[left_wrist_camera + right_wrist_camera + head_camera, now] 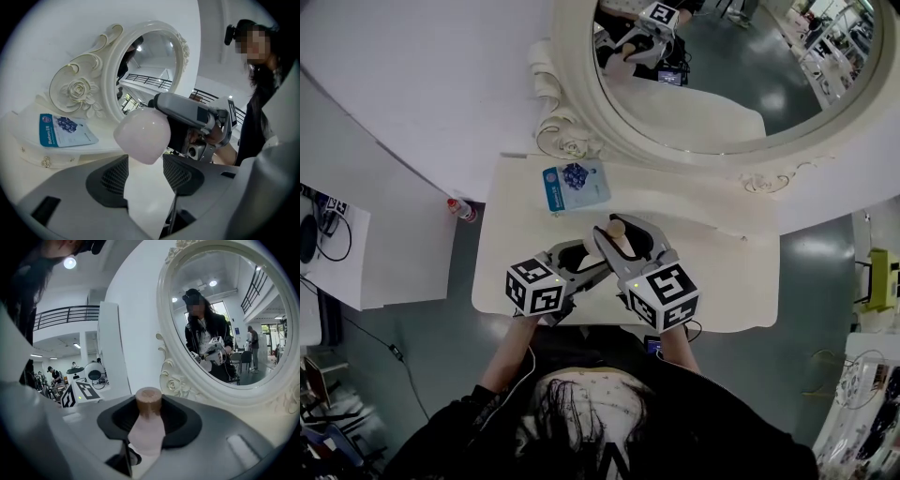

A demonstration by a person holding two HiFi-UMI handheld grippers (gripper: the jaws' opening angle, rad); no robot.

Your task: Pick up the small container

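Close in at the person's front, the two grippers are meeting over the near half of the bench (722,272). The right gripper (630,234) is clamping the small container (147,430) between its pads, wide because the body fills them. The left gripper (145,164) is pointing in from the side with its jaws apart. The container's rounded pink bottom is sitting right at their mouth, and I cannot tell whether the pads are touching it.

The container is hanging in that right-hand grip, above the bench top rather than on it, as far as I can judge. Its long axis is running from cap to base and standing close to upright. The brown cap (617,228) is pointing up and leaning a little towards the mirror, while the round base is pointing down.

It is looking small and light, with a smooth, hard, bulbous body, so probably slippery and, if glass, breakable. A grip on the round belly is risking a squirt-out. Squeezing across the widest part, or just under the narrower neck, is seeming safest, and gently.

Farther back on the bench a blue-and-white packet (577,186) is lying flat, well apart from the grippers. Behind it the ornate white mirror (572,94) is showing the person's reflection.
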